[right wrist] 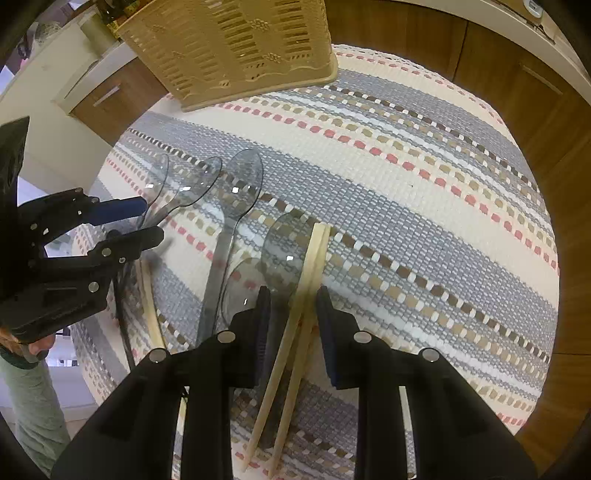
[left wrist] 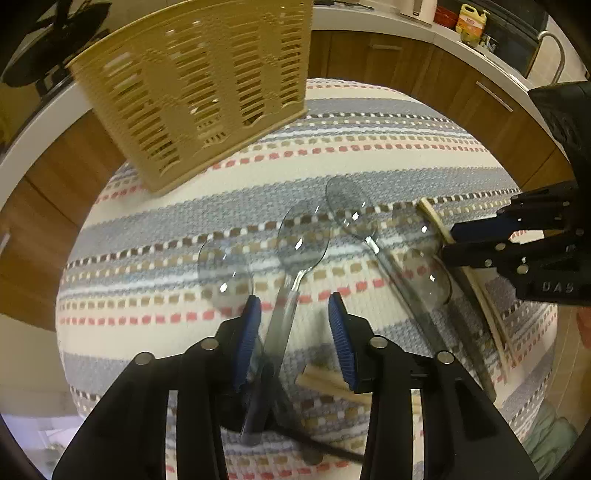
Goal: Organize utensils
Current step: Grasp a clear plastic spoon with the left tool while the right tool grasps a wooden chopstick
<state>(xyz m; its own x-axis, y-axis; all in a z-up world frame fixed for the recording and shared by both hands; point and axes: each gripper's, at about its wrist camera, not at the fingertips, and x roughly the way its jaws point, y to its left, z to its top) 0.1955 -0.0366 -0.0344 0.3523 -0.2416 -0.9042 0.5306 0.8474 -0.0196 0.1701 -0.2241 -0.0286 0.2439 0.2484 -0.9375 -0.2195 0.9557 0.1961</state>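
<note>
Striped woven cloth (left wrist: 369, 162) covers the round table top — bands of cream, grey-blue, pink and tan checks. Beyond the cloth, wooden cabinet fronts (left wrist: 373, 55) with metal bar handles under a pale countertop (left wrist: 376, 26). On that countertop, far right of the cloth — a yellow jug (left wrist: 471, 18). A curved metal tap (left wrist: 554, 51) stands further right.

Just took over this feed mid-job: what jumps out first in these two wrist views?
The tan slotted basket stands at the far edge of the striped cloth. Nearer, clear plastic spoons lie side by side. The left gripper straddles one spoon's handle, and the right gripper straddles a pair of wooden chopsticks; neither visibly pinches yet.
</note>
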